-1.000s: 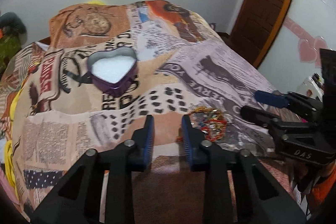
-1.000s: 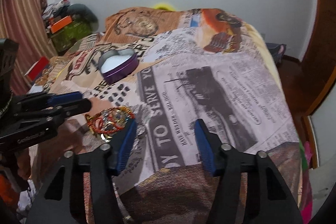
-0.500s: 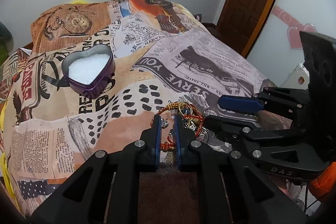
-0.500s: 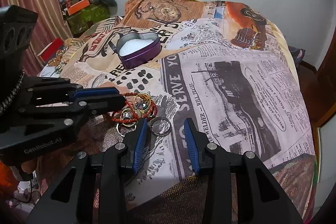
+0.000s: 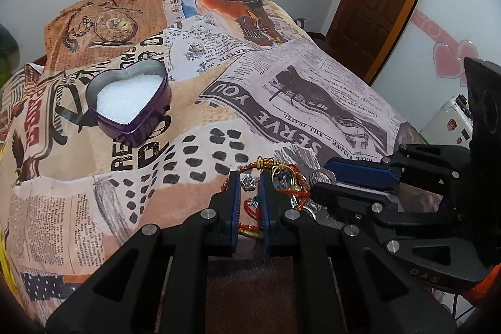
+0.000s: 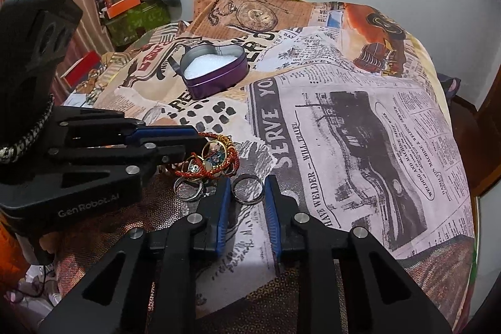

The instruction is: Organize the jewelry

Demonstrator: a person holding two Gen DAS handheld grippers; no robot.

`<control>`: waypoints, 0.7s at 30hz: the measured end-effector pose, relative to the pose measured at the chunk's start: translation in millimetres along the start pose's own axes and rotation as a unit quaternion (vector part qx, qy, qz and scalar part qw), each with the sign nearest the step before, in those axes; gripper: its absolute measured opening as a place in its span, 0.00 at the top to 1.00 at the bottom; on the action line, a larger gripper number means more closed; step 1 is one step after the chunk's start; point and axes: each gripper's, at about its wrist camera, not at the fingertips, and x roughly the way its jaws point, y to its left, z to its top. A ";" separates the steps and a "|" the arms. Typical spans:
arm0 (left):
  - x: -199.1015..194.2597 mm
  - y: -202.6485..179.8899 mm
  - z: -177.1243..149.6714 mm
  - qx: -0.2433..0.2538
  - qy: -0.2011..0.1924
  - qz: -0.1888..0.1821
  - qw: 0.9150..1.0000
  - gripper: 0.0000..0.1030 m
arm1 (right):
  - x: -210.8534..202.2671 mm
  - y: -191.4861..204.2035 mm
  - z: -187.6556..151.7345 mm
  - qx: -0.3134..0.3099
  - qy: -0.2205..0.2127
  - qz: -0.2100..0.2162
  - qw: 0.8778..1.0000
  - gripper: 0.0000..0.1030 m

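Left wrist view shows the left gripper clamped down among the tangled red-and-gold bracelets near the bed's near edge, probably to lift them clear. Beside it, the right gripper is closing around a loose silver ring, pads not yet pressing. The heart-shaped tin waits open mid-bed, white-lined, likely their destination.

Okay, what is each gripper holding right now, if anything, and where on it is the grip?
Left gripper is shut on the red bracelet, pinching its near cord. Right gripper is closing around a silver ring, pads either side of its band, not yet gripping it.
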 end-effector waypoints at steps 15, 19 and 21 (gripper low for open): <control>-45.7 1.6 0.7 -0.018 -0.048 0.000 0.999 0.93 | -21.5 -1.3 3.9 0.015 -0.026 -0.017 0.999 0.81; -64.4 -0.5 3.5 -0.017 -0.067 -0.002 0.998 0.93 | -32.9 0.8 7.8 0.018 -0.042 -0.020 0.999 0.81; -73.3 -1.9 3.6 -0.017 -0.075 -0.002 0.997 0.93 | -39.2 2.2 10.3 0.018 -0.051 -0.022 0.998 0.81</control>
